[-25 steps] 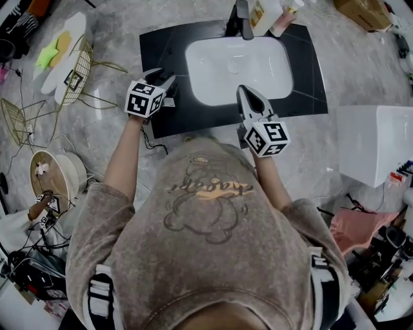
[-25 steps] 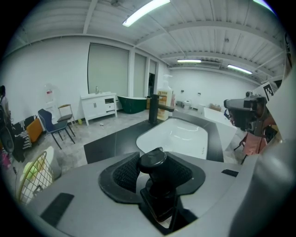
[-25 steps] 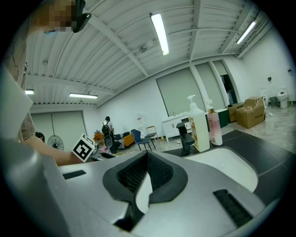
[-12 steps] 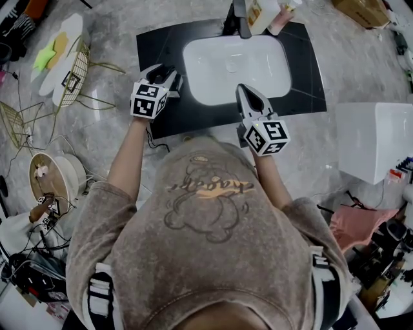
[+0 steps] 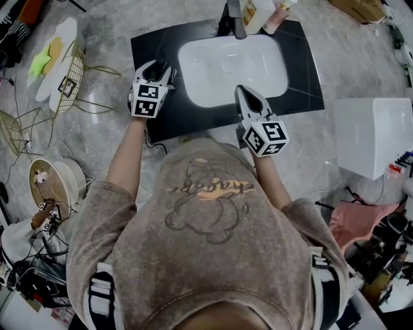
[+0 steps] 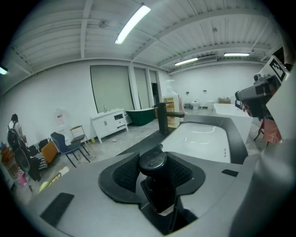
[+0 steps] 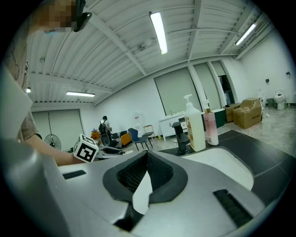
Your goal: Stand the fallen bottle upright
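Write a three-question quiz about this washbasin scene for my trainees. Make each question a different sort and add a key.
1. True or false: the left gripper is empty.
2. Which things stand behind the sink, beside the faucet?
A. a white pump bottle and a pink bottle
B. a kettle and a mug
C. a stack of plates
3. Fill in the missing word: the right gripper has its jaws ____, with nothing between them.

Key
1. False: it is shut on a dark bottle.
2. A
3. together
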`<state>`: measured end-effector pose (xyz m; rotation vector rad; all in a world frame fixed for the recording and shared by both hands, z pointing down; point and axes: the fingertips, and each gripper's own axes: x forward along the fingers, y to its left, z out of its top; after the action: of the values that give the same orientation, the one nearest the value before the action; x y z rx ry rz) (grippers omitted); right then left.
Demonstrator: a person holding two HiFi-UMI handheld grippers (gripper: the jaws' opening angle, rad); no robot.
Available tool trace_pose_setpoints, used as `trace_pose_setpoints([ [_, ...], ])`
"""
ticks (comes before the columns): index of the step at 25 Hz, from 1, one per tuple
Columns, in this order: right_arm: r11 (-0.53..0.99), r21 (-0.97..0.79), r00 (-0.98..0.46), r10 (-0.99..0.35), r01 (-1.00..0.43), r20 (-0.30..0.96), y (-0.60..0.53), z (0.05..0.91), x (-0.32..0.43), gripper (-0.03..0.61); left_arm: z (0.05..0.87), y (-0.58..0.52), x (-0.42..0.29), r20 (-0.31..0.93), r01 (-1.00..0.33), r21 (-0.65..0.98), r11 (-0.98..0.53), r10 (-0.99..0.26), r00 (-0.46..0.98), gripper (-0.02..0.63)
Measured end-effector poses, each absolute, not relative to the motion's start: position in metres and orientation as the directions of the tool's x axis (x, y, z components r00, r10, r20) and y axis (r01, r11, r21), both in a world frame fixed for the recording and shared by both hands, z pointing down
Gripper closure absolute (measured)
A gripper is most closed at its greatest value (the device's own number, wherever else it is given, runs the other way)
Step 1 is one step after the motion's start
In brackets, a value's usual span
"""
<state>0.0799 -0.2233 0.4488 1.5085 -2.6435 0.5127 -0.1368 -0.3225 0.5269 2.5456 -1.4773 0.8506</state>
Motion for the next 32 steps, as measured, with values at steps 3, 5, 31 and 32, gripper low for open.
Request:
trace_pose_setpoints([
  [3, 0.466, -0.257, -0.52, -0.828, -0.847, 0.21, -0.225, 0.449, 0.08, 0.581, 0.527, -0.331, -0.139, 0.488, -0.821, -0.229, -0.523, -0.792, 0.367, 0.439],
  [5, 0.466, -0.256, -0.519, -0.828, -0.847, 0.211, -0.228, 0.45, 0.08, 0.581, 0.526, -0.336, -0.141, 0.475, -0.821, -0.249, -0.513, -0.804, 0.359, 0.439],
  [31, 0.466, -0.269, -0.524, -0.823, -0.843, 0.218, -0.245, 0.455, 0.077, 0.581, 0.534, -0.349, -0.144, 0.484, -0.814, -0.3, -0.497, -0.815, 0.319, 0.437],
  [32, 0.467, -0.269, -0.526, -0.822, -0.842, 0.218, -0.245, 0.455, 0.077, 0.581, 0.534, -0.349, -0.143, 0.483, -0.815, -0.299, -0.496, -0.816, 0.319, 0.437],
])
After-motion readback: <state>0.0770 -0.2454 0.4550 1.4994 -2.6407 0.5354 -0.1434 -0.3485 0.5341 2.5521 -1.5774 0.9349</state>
